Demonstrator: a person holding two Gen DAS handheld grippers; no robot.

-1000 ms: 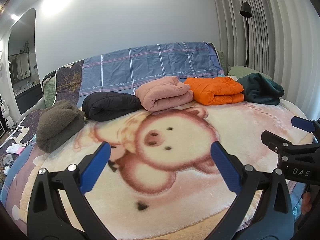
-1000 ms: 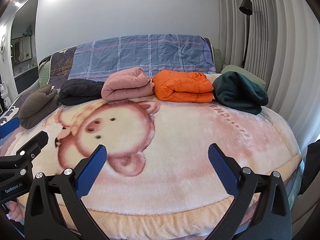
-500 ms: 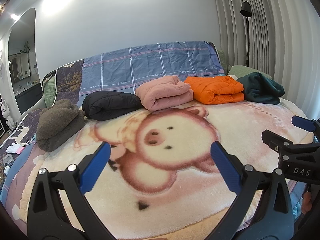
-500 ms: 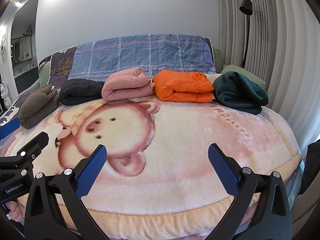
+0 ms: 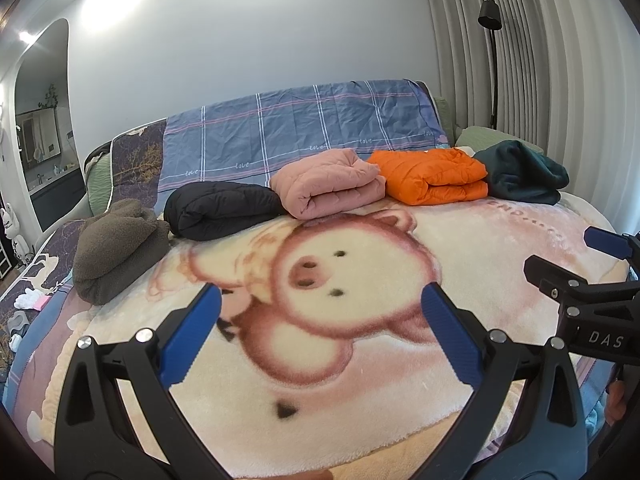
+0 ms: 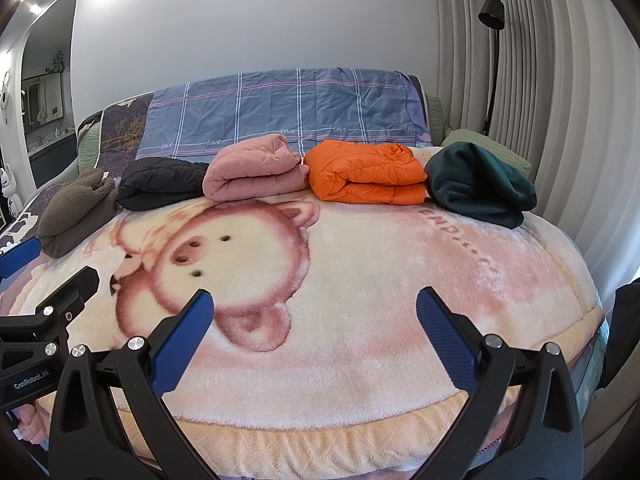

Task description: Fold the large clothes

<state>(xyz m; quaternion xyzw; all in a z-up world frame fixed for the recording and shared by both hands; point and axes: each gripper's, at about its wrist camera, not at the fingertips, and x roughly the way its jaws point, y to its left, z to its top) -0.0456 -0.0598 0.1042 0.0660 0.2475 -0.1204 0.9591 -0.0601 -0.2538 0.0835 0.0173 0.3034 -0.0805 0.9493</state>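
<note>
Both pairs of blue-padded fingers stand wide apart and hold nothing: the left gripper (image 5: 320, 312) and the right gripper (image 6: 314, 312) each hover over the near edge of the pig-print blanket (image 5: 360, 360) on the bed, side by side.

Five garments sit in a row along the far side of the blanket, below the blue plaid sheet (image 5: 304, 128), from about 10 o'clock to 2 o'clock in the left wrist view. Going left to right: a brown fleece bundle (image 5: 116, 248), thick and slumped, more a lump than a neat fold; a black quilted jacket (image 5: 220, 214), rolled into a tight oblong; a pink quilted jacket (image 5: 328, 188), folded in soft rounded layers; an orange puffer jacket (image 5: 432, 176), the squarest and flattest fold of the row; and a dark teal fleece (image 5: 524, 174), bulky and loosely doubled over.

Nothing unfolded lies on the open blanket, so the folding looks finished, or nearly so. At most the brown and teal bundles might want tidying.
</note>
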